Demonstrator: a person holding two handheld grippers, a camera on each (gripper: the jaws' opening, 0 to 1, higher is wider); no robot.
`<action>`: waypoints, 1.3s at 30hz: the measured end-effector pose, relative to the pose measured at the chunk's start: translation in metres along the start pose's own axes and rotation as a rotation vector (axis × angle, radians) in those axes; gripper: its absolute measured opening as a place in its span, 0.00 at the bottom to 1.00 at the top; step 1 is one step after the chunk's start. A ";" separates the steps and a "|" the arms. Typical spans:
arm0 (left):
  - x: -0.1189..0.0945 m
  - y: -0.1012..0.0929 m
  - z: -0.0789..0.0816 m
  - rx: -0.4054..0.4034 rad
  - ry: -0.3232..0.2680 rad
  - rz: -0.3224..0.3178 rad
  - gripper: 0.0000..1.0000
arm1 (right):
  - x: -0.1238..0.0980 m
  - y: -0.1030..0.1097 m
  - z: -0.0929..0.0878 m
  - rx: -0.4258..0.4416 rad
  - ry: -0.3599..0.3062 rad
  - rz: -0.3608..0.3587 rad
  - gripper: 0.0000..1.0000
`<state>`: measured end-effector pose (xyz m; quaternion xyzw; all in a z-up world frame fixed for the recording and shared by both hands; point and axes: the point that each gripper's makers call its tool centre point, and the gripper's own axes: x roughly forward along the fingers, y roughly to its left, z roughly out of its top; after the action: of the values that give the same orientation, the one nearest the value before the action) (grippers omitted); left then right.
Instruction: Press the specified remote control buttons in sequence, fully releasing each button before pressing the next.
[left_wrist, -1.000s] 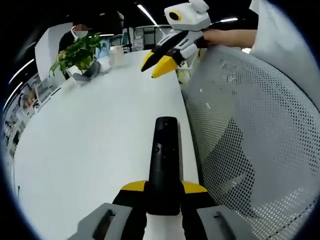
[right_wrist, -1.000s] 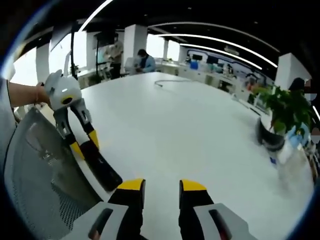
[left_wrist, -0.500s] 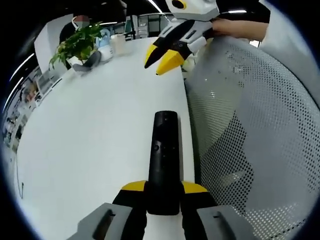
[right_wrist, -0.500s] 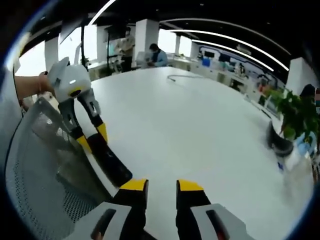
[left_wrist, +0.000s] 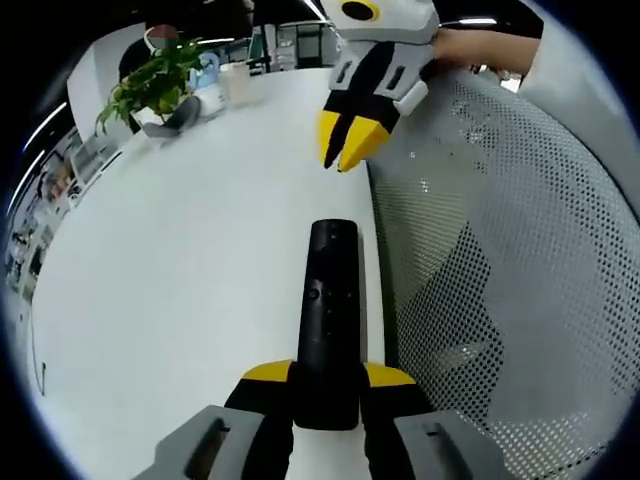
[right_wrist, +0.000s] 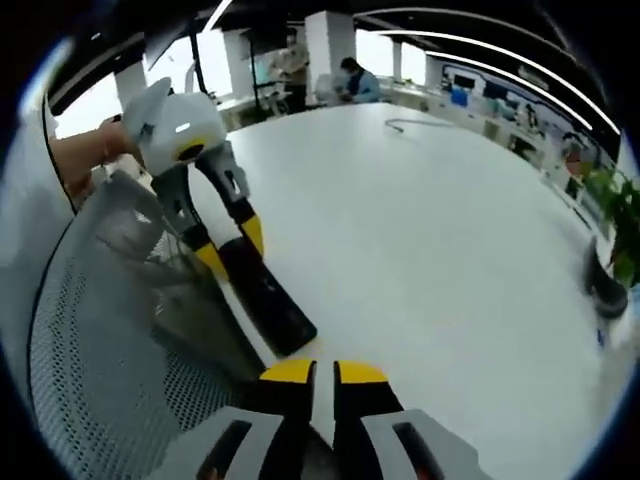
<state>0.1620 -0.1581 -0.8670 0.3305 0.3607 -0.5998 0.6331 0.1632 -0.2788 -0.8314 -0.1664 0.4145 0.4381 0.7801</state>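
The left hand-held gripper (left_wrist: 328, 385) grips the remote (left_wrist: 328, 305) by its near end, holding it steady over the table (left_wrist: 180, 260) edge; the right hand-held gripper (right_wrist: 324, 372), tips nearly together and empty, points down, likely to press a button.

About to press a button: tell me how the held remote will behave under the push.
The remote looks stiff, so it probably won't bend. The left tongs grip just one end, so pressing near the free end may tip it downward. Its smooth black casing could slip.
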 end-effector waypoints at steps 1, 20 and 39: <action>0.000 0.000 0.000 0.000 -0.001 0.000 0.24 | 0.000 0.001 0.000 -0.005 0.000 0.005 0.02; 0.000 0.000 0.000 -0.005 -0.005 0.007 0.24 | 0.037 0.019 0.010 -0.189 0.089 0.125 0.00; -0.002 -0.002 0.002 -0.066 -0.172 0.050 0.25 | 0.042 0.017 0.008 -0.383 0.258 0.095 0.00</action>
<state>0.1602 -0.1591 -0.8638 0.2656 0.3162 -0.5979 0.6870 0.1642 -0.2413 -0.8577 -0.3464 0.4272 0.5201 0.6534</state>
